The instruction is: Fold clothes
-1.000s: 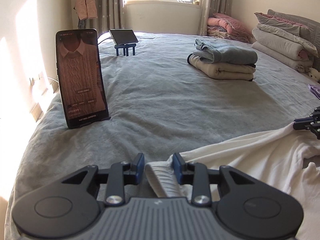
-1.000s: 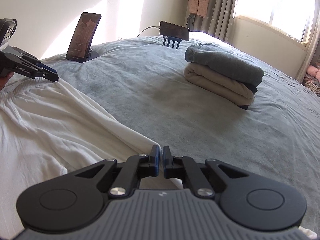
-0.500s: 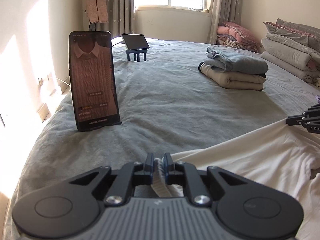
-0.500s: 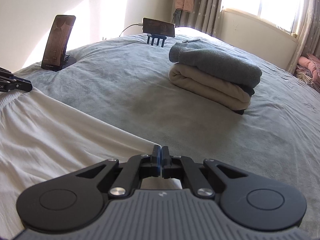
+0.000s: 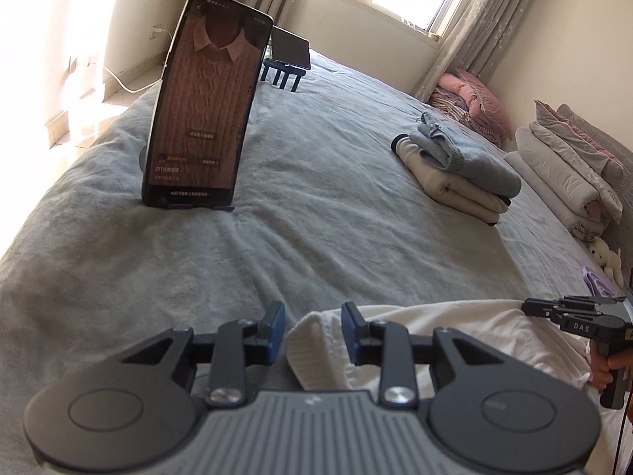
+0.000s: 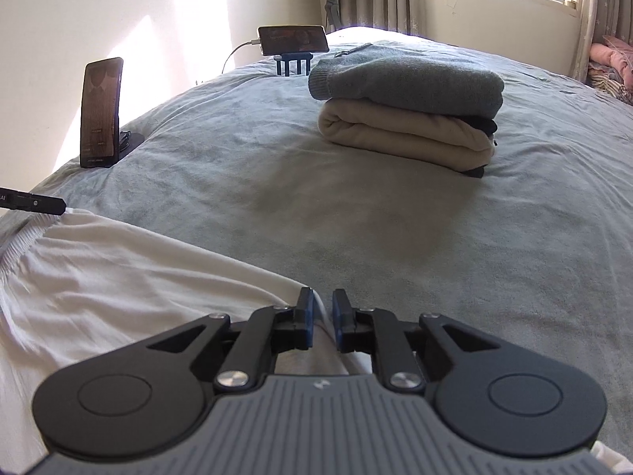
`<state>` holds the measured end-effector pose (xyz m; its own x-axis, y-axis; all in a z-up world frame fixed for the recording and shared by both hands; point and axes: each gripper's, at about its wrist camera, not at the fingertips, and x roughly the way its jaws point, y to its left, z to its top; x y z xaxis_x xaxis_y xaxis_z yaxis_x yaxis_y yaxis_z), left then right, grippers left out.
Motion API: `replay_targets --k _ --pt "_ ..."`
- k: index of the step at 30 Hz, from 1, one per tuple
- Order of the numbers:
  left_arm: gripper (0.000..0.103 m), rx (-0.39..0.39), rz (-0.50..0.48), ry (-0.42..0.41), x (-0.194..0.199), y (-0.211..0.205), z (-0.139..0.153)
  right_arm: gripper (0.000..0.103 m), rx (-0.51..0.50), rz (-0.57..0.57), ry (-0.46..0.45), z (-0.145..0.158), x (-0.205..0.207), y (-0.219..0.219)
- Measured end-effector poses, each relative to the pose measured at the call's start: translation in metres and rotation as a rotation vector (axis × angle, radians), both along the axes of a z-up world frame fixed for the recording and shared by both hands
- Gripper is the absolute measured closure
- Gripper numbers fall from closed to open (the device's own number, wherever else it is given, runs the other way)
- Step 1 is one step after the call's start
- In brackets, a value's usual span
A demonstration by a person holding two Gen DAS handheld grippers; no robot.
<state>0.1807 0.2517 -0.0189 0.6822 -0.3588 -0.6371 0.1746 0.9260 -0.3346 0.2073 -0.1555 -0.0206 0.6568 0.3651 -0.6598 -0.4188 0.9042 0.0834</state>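
— White garment (image 6: 118, 277) lies across the near bed (image 6: 356, 217), its long edge running between both grippers?
— Yes. Left gripper (image 5: 312, 330) is closing around the ribbed corner; right gripper (image 6: 319, 318) is opening, hem between its pads.

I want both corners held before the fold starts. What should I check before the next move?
1. Grip of left hand-held gripper on ribbed hem: jaws closing, hem between them, pads not pressing: not ok.
2. Grip of right hand-held gripper on white garment: jaws opening, its edge between them: not ok.
3. Garment smooth: wrinkled: not ok.
4. Bare blanket before folded stack: ok.
5. Standing phone apart from garment: ok.
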Motion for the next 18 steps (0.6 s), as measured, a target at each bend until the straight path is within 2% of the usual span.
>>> replay_targets --k 1,3,4,5,7,11,14,15,18 --pt "0.096 0.018 -0.01 -0.007 -0.001 -0.003 0.0 0.083 -0.004 0.006 -0.003 -0.001 0.0 0.0" --pt "0.097 0.08 -0.014 -0.052 -0.006 -0.011 0.002 0.085 -0.011 0.019 -0.008 -0.003 -0.001 0.0" --pt "0.097 0.104 -0.011 -0.073 -0.009 -0.013 0.004 0.098 -0.016 0.028 -0.008 -0.003 0.0 0.002" --pt "0.098 0.129 -0.003 -0.097 -0.011 -0.016 0.007 0.103 -0.021 0.036 -0.009 -0.003 0.001 0.003" --pt "0.098 0.178 0.015 -0.129 -0.015 -0.02 0.01 0.103 -0.033 0.026 -0.02 -0.003 0.004 0.007" --pt "0.095 0.284 0.009 -0.095 -0.008 -0.028 0.002 0.103 -0.062 -0.005 -0.037 -0.005 0.014 0.014" --pt "0.088 0.323 0.008 -0.092 -0.008 -0.036 0.007 0.099 -0.058 0.001 -0.026 -0.004 0.015 0.013" --pt "0.087 0.322 0.009 -0.091 -0.011 -0.036 0.011 0.091 -0.044 -0.003 -0.017 0.0 0.013 0.009" --pt "0.074 0.317 0.014 -0.1 -0.021 -0.038 0.028 0.089 -0.022 -0.019 -0.01 0.012 0.005 -0.005"
